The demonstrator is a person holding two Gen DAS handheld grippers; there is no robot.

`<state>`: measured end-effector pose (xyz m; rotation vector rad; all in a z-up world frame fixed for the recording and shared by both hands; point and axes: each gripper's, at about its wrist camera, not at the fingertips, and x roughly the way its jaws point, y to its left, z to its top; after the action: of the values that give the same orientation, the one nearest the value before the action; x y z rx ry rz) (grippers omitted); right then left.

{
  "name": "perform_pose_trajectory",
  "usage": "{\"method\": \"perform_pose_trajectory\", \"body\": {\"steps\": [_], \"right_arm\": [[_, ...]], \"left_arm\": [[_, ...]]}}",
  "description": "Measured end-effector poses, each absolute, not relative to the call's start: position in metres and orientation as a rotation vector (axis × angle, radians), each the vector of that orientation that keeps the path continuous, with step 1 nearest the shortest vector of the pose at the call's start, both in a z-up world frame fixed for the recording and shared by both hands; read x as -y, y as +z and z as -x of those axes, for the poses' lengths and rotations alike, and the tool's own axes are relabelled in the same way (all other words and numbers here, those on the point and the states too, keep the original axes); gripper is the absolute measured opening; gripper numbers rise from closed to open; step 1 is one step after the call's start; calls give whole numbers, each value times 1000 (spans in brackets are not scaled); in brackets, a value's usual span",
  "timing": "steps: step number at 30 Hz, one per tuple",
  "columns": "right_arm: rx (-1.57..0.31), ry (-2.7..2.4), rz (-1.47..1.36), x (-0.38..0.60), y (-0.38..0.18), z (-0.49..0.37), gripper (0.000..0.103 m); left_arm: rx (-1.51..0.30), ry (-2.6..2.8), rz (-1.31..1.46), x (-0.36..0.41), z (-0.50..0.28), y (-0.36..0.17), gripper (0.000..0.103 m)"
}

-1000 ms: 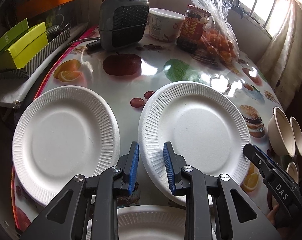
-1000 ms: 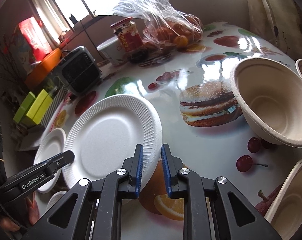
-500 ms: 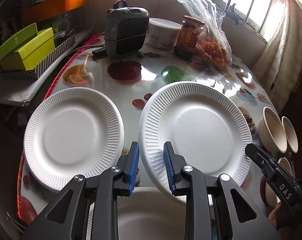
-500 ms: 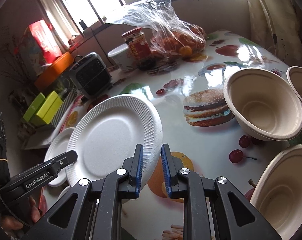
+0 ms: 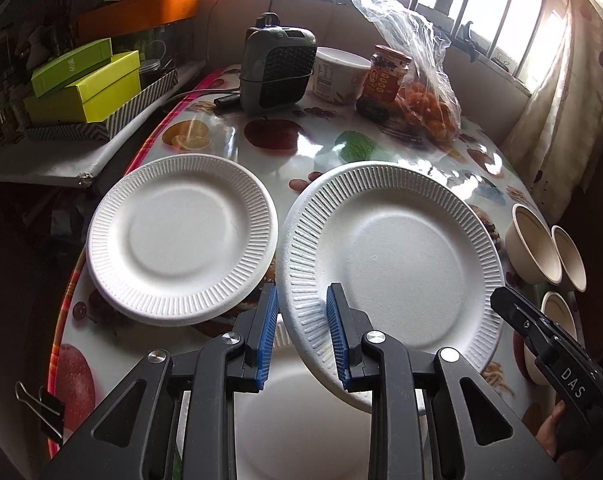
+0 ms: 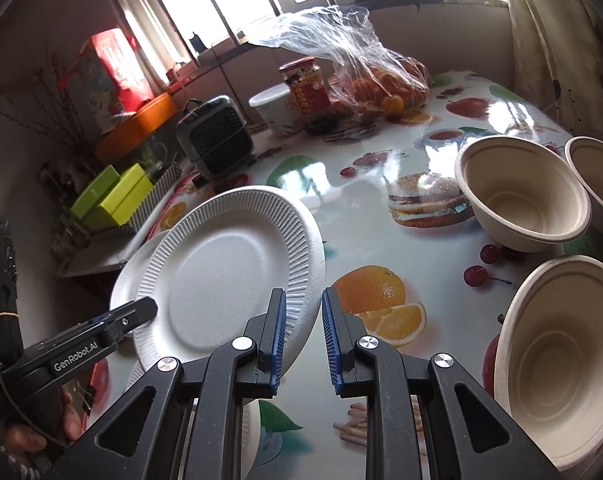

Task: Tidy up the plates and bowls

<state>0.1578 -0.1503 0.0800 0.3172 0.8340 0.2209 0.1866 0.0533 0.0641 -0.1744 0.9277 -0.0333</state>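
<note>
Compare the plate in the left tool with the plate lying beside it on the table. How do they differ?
The held plate is tilted and off the table, its rim pinched in the left tool; the other plate lies flat. The held plate looks bigger, probably only because it is nearer. Both are white, round, empty, with ribbed rims.

Three white paper plates: one point(image 5: 181, 236) by the table's left edge, one point(image 5: 397, 256) lifted mid-table, one point(image 5: 301, 420) at the near edge. Three beige bowls point(image 6: 525, 196) point(image 6: 597, 176) point(image 6: 557, 356) along the right edge. Two green boxes point(image 5: 85, 80), one jar point(image 5: 385, 80), one tub point(image 5: 339, 74), one heater point(image 5: 277, 68), one bag of oranges point(image 5: 425, 96).
</note>
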Motion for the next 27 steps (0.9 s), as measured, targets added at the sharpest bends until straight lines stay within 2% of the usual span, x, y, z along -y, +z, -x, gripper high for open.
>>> {"method": "perform_pose_trajectory", "body": {"steps": [27], "right_arm": [[-881,342,-276,120,65,-112,18]], "left_arm": [[-931,55,253,-81,-107,45,26]]}}
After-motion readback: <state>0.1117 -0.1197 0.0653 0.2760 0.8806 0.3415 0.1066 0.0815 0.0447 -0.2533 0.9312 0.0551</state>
